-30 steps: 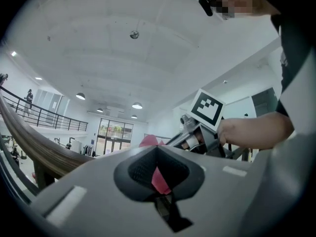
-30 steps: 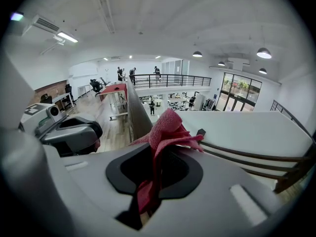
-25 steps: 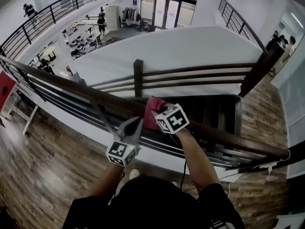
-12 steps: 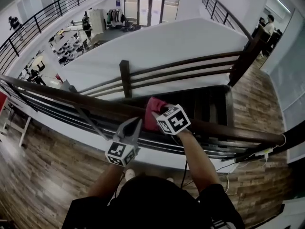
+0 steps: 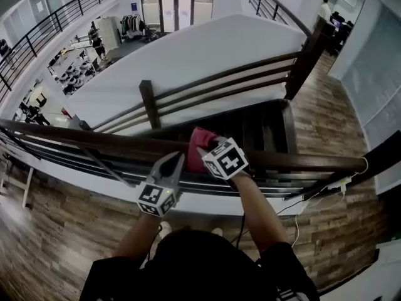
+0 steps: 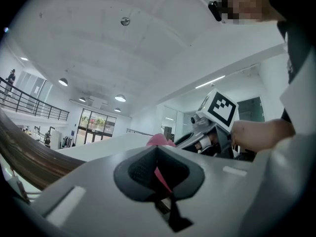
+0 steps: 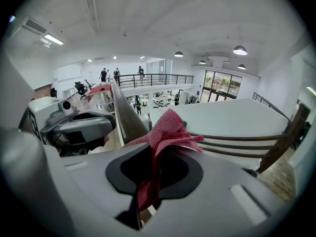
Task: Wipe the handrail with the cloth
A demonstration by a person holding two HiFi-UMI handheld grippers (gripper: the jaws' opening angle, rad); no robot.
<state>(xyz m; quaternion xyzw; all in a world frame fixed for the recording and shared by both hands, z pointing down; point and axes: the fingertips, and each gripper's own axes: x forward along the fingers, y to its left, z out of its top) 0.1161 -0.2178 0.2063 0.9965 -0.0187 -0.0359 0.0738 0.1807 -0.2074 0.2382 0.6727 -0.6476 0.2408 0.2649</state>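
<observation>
A dark wooden handrail [image 5: 94, 144] was seen running from the left edge of the head view across to the right, with thin dark rails [image 5: 75, 162] set below it. On the near side of the handrail, just left of its middle, the left tongs [image 5: 177, 160] were held with the jaws closed together and nothing gripped between them. Their tip was pointed up at the handrail, just beside the cloth. The red cloth [image 5: 197, 144] was bunched on top of the handrail near its middle. It was clamped in the right tongs [image 7: 156, 154], whose jaws were pressed shut on a fold of it. Beyond the handrail, dark stair treads [image 5: 269, 130] were seen.
</observation>
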